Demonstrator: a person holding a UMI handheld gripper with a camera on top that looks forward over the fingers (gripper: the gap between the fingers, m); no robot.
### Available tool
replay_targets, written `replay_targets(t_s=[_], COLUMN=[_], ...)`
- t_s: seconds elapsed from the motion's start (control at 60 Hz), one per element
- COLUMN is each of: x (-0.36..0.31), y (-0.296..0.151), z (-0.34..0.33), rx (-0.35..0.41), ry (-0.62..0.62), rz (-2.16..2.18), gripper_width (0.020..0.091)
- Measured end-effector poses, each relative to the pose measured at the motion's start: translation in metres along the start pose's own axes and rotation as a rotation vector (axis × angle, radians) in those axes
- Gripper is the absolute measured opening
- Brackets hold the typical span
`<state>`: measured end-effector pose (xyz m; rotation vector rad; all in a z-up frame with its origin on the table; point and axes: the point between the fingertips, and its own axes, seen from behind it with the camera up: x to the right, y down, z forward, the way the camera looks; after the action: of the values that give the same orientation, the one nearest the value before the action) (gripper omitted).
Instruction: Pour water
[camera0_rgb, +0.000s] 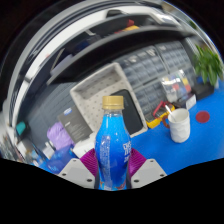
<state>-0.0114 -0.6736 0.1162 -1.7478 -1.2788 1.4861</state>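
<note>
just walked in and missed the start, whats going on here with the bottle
A hand-held gripper is shut on a blue water bottle, its pink pads pressing both sides. The bottle's tan cap is on. The view is tilted, so the bottle seems lifted above the blue table. A white cup stands on that table beyond the fingers, with a small red lid nearby. No water is pouring yet.

blue bottle (113, 148) | yellow cap on | upright, btwn fingers | white cup (179, 124) beyond, on blue surface
</note>
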Motion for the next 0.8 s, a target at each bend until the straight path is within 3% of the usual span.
replay_targets(t_s=[0.267, 0.483, 0.8], x=[0.052, 0.076, 0.085], y=[-0.040, -0.060, -0.080], z=[0.042, 0.056, 0.064], rx=[-0.146, -0.136, -0.137], ry=[-0.013, -0.042, -0.067], rz=[0.641, 1.106, 1.455], gripper_width=[0.0359, 0.0375, 0.0375])
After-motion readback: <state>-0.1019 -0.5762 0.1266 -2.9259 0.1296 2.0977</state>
